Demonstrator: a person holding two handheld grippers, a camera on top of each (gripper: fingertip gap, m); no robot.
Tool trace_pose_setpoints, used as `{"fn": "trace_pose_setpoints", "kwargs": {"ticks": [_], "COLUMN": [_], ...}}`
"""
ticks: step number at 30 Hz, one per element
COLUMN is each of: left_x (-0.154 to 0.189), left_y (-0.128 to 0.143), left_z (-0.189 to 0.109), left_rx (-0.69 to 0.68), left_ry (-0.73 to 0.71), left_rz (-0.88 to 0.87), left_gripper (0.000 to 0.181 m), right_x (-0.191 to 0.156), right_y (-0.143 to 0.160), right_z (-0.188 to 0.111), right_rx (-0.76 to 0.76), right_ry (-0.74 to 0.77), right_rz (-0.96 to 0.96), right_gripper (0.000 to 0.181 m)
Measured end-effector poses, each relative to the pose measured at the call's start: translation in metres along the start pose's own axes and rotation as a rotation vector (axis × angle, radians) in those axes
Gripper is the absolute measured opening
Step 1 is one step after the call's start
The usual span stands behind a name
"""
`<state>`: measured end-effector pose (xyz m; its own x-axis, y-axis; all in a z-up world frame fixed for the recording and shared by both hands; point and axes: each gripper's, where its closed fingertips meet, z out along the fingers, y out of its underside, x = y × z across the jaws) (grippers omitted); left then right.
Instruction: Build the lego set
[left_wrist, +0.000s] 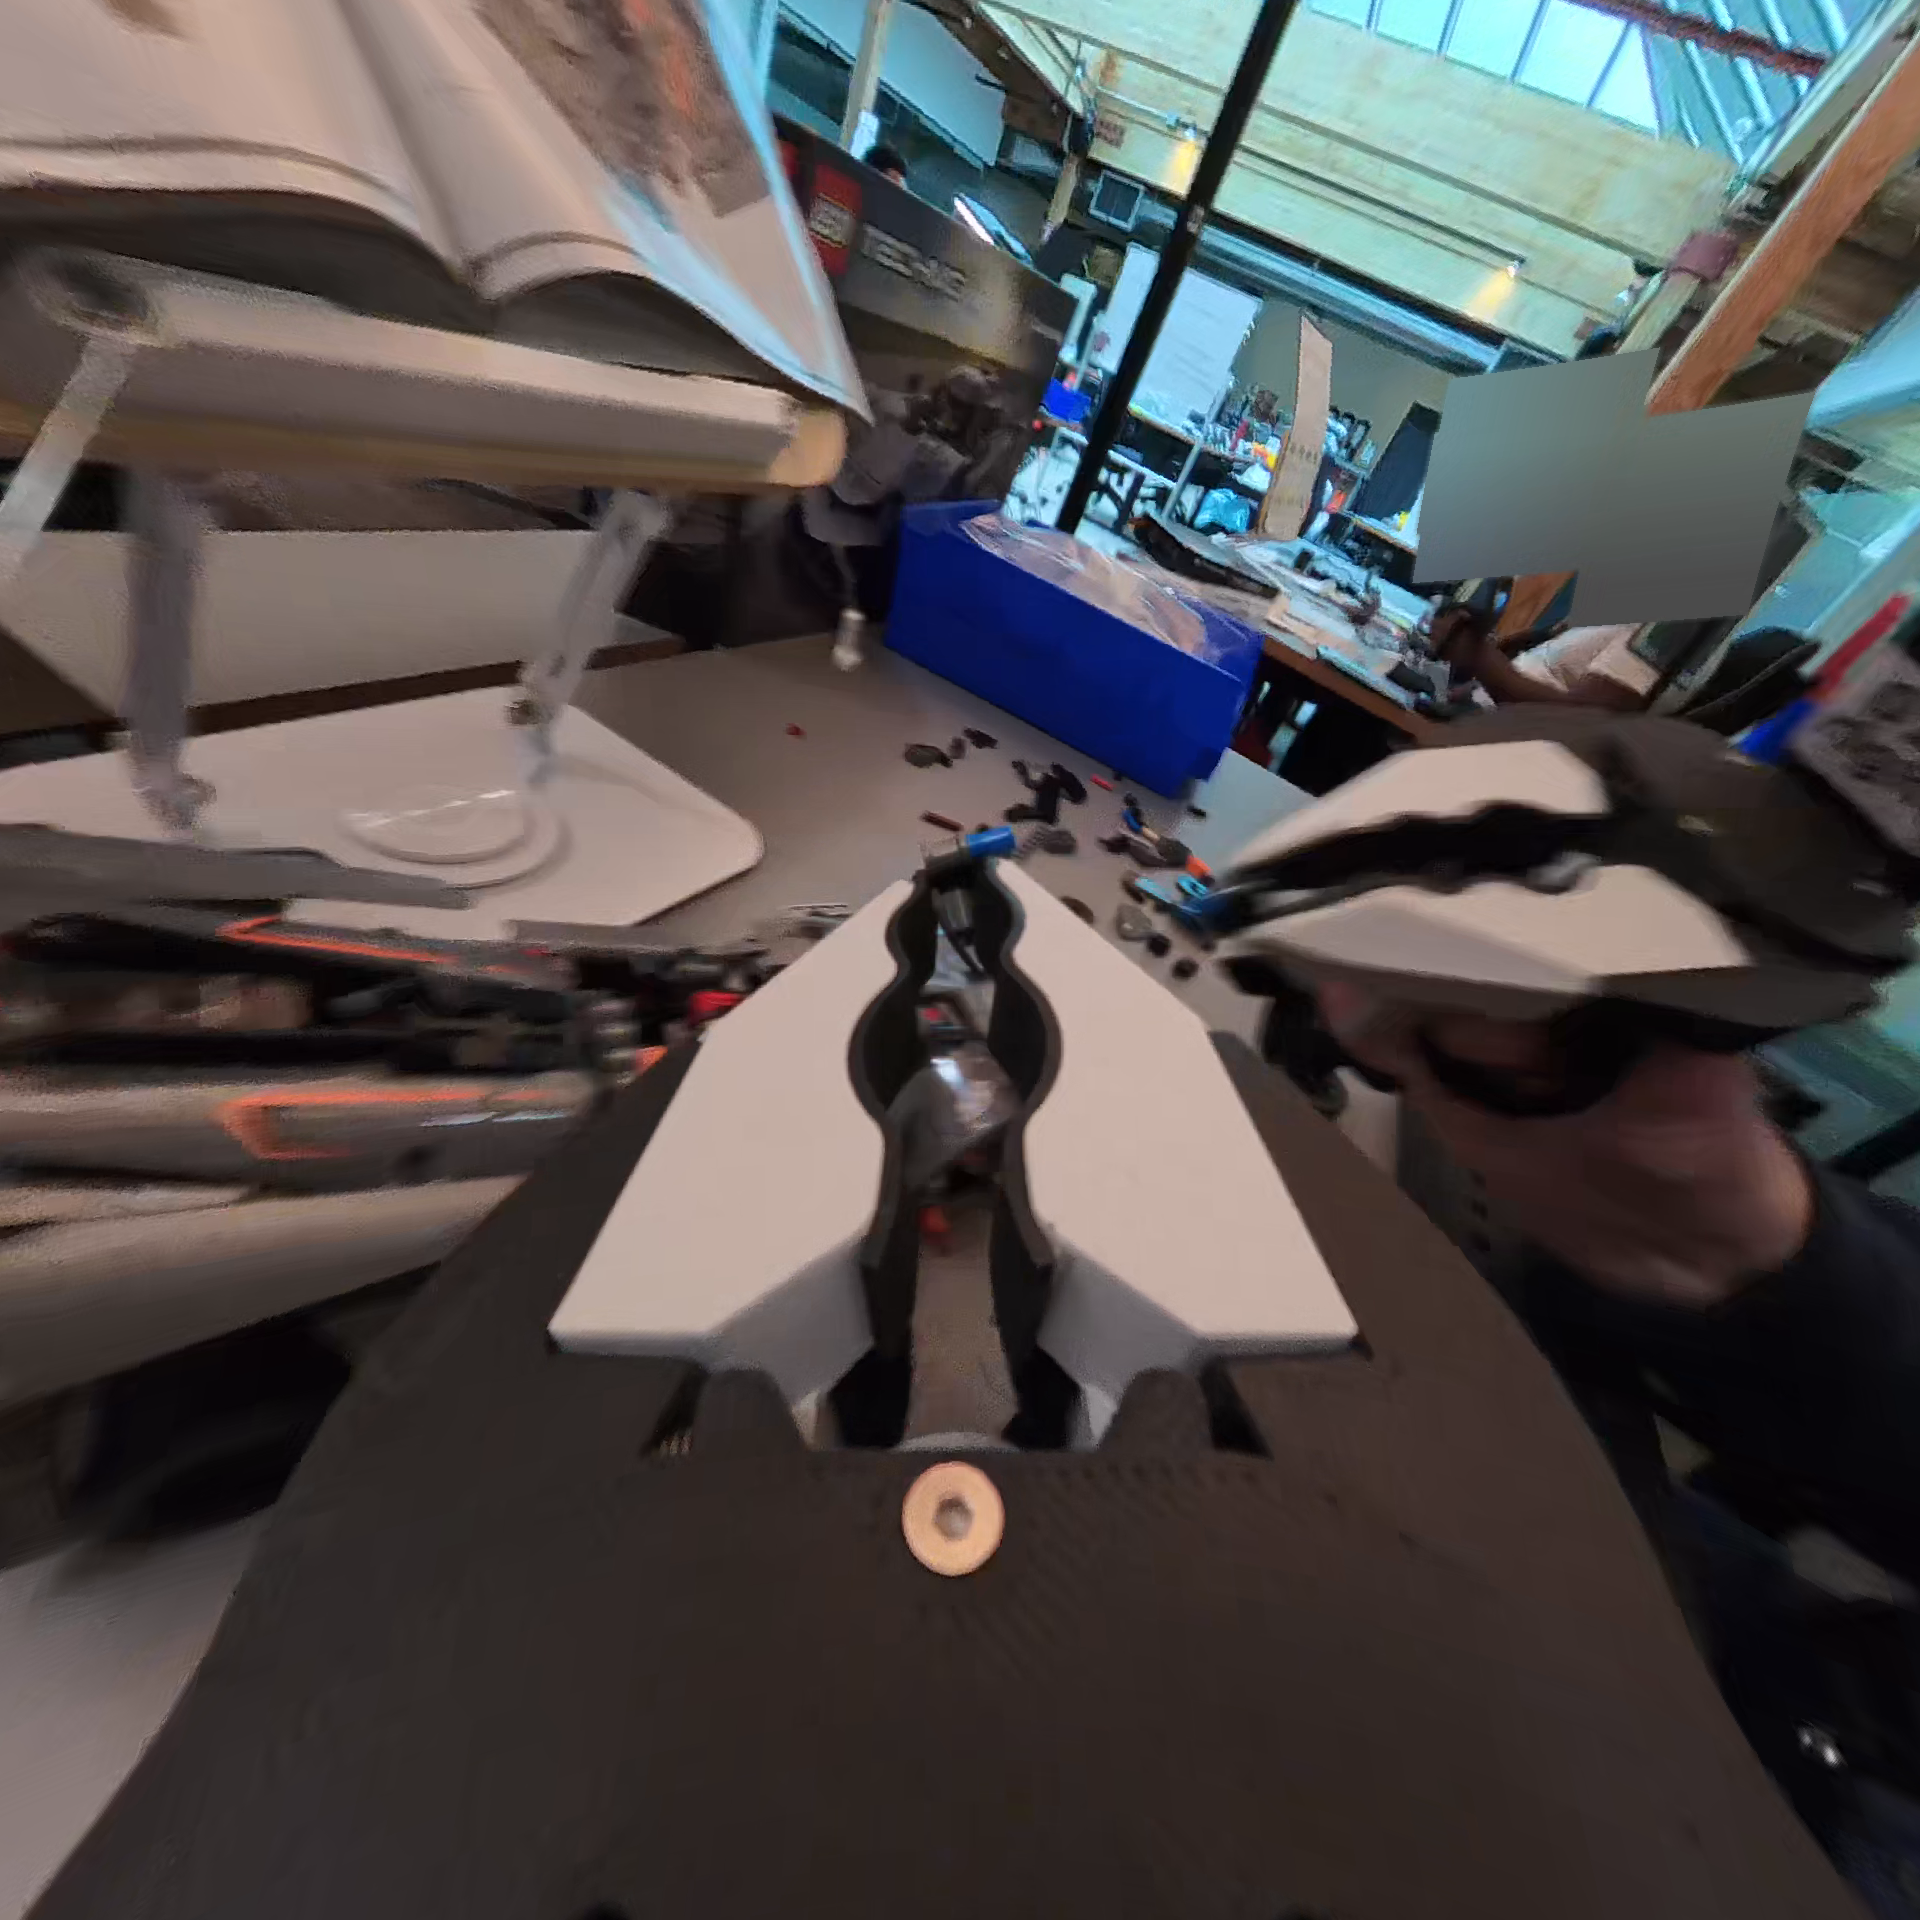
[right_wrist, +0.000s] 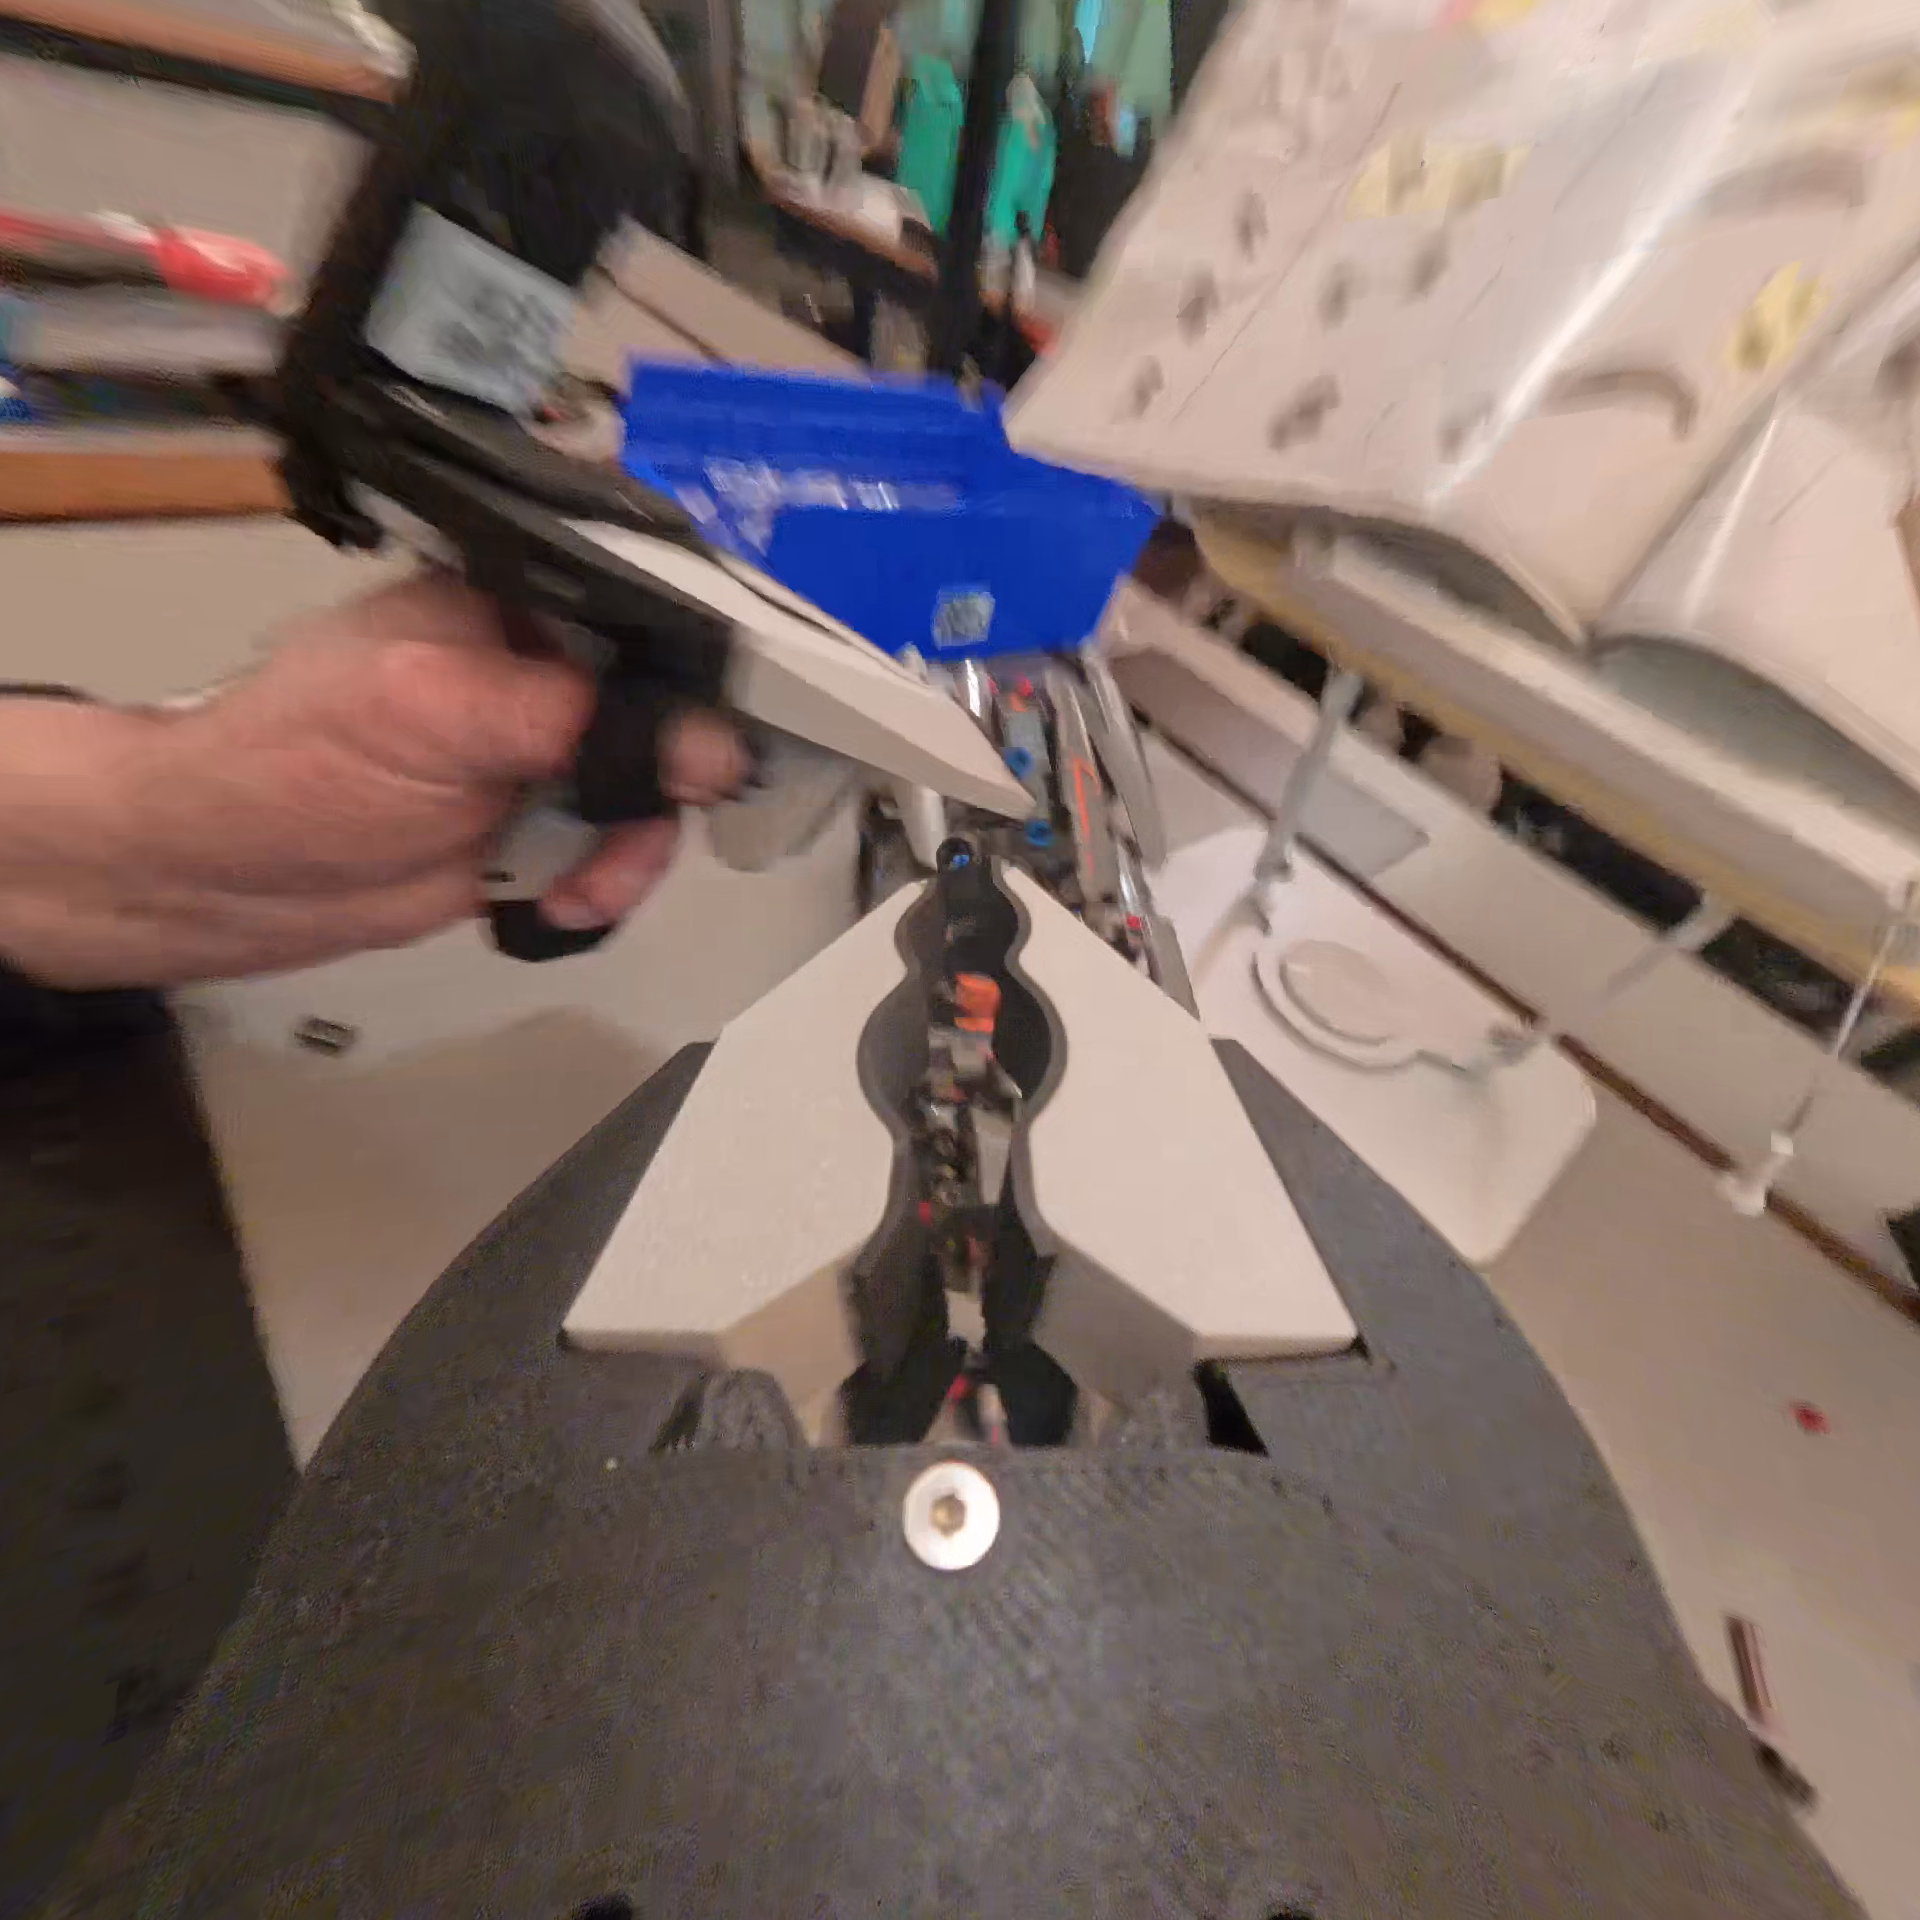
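Plastic wrap (left_wrist: 1049, 551) covers blue bin (left_wrist: 1039, 665) beyond loose pieces (left_wrist: 1049, 800).

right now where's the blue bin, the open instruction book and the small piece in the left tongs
blue bin (left_wrist: 1049, 644): left wrist view, on its front wall.
open instruction book (left_wrist: 436, 135): left wrist view, on the open page.
small piece (left_wrist: 966, 868): left wrist view, on its part at the tips of the left tongs (left_wrist: 961, 883).

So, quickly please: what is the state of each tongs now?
Left tongs: closed on a small black piece with blue pin.
Right tongs: closed on a small black piece with blue tip.
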<state>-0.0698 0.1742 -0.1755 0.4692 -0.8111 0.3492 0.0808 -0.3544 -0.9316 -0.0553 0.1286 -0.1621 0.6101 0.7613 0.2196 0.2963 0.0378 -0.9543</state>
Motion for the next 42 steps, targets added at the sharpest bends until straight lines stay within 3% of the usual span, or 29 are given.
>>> {"fn": "trace_pose_setpoints", "kwargs": {"ticks": [1, 3, 5, 8, 15, 20, 28, 31, 33, 38, 42], "left_x": [-0.018, -0.004, 0.018, 0.019, 0.029, 0.034, 0.043, 0.044, 0.045, 0.043, 0.043], "left_y": [-0.005, -0.012, -0.003, -0.010, 0.009, 0.017, 0.035, 0.040, 0.043, 0.050, 0.054], "left_z": [-0.009, -0.009, 0.004, -0.003, 0.007, 0.012, 0.020, 0.022, 0.023, 0.026, 0.027], "left_rx": [0.022, 0.057, -0.006, 0.029, -0.026, -0.054, -0.136, -0.157, -0.172, -0.194, -0.211], "left_ry": [-0.003, 0.058, 0.080, 0.183, 0.292, 0.322, 0.359, 0.361, 0.362, 0.361, 0.354], "left_rz": [-0.075, -0.067, 0.059, -0.048, -0.148, -0.195, -0.206, -0.200, -0.196, -0.206, -0.199], "left_gripper": [0.004, 0.004, 0.005, 0.005, 0.005, 0.005, 0.005, 0.005, 0.005, 0.005, 0.005], "right_x": [-0.001, -0.001, -0.004, 0.005, -0.006, -0.028, -0.022, -0.021, -0.009, 0.028, 0.032], "right_y": [-0.007, -0.002, -0.008, -0.005, 0.051, 0.117, 0.169, 0.171, 0.172, 0.188, 0.203], "right_z": [-0.006, -0.004, -0.009, -0.027, -0.074, -0.102, -0.139, -0.145, -0.151, -0.155, -0.149], "right_rx": [0.021, -0.012, 0.046, 0.085, -0.160, -0.449, -0.627, -0.614, -0.625, -0.714, -0.798], "right_ry": [0.018, 0.015, -0.074, -0.236, -0.306, -0.375, -0.355, -0.373, -0.344, -0.228, -0.245], "right_rz": [-0.023, -0.064, 0.028, 0.253, 0.107, 0.035, 0.034, 0.089, 0.091, 0.023, 0.004], "right_gripper": [0.002, 0.002, 0.003, 0.004, 0.005, 0.006, 0.006, 0.027, 0.031, 0.024, 0.025]}}
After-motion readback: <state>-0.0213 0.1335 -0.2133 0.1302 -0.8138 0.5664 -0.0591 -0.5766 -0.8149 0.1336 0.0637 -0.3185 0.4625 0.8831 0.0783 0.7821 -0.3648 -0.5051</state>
